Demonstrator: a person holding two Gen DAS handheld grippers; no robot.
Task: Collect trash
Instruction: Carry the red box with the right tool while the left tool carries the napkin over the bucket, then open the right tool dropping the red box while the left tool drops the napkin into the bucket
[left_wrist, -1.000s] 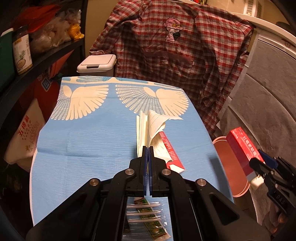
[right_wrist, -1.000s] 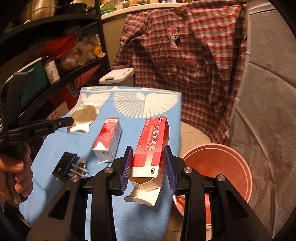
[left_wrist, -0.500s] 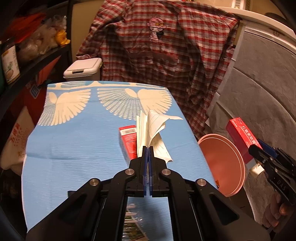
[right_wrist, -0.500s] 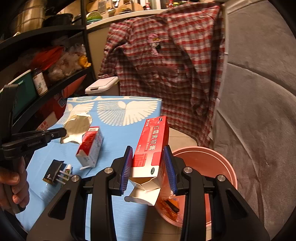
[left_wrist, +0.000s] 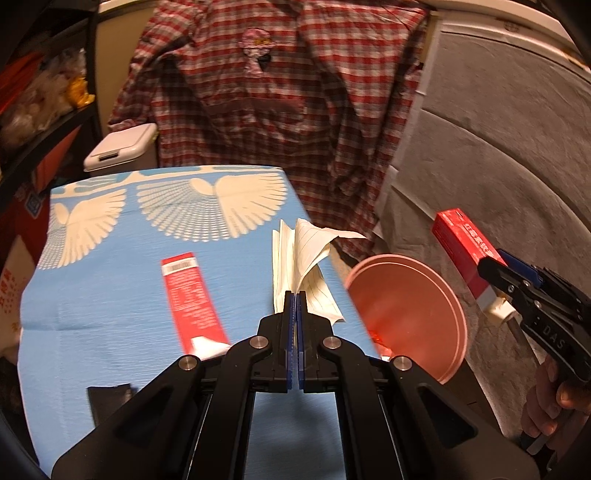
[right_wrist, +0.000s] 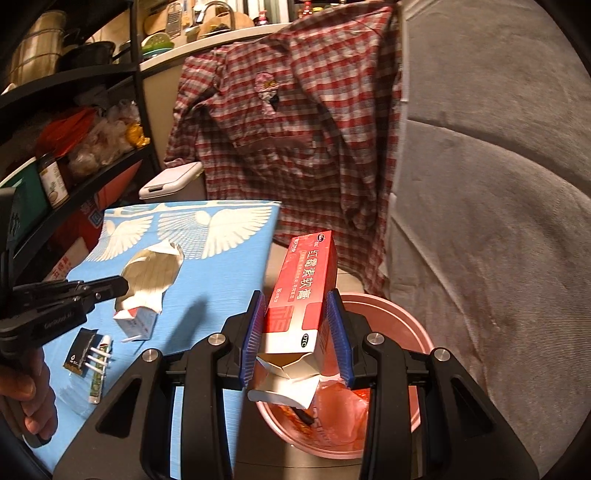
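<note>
In the left wrist view the jaws of the left gripper (left_wrist: 296, 295) are clenched on a wad of folded lined paper (left_wrist: 304, 258), which fans upward from the pinch at the centre of the frame. Paper like this should be very light and limp, so a pinch low on the bundle, where the folds are thickest, looks the safest hold; the loose upper leaves curl toward the right. Its long axis runs up the frame, away from the camera. Left of it, on the blue cloth of the table (left_wrist: 122, 295), lies a red and white carton (left_wrist: 192, 299), blurred, its length running up the frame with a slight lean to the left. At the right, the pink bin (left_wrist: 410, 314) sits beside the table edge, and the right gripper (left_wrist: 495, 280) carries a red medicine box (left_wrist: 461, 254) beyond the bin in the frame.

In the right wrist view the jaws of the right gripper (right_wrist: 295, 332) are grasping that red medicine box (right_wrist: 303, 295) across its narrow sides, near the torn-open lower end. Thin card of this kind is probably light and stiff but easy to crush, more so beside the open flaps. Its long axis points up the frame, closed end away from the camera, and it hangs over the near left rim of the pink bin (right_wrist: 406, 321). At the left, the left gripper (right_wrist: 122, 286) shows side on with the paper (right_wrist: 147, 273) at its tip.
</note>
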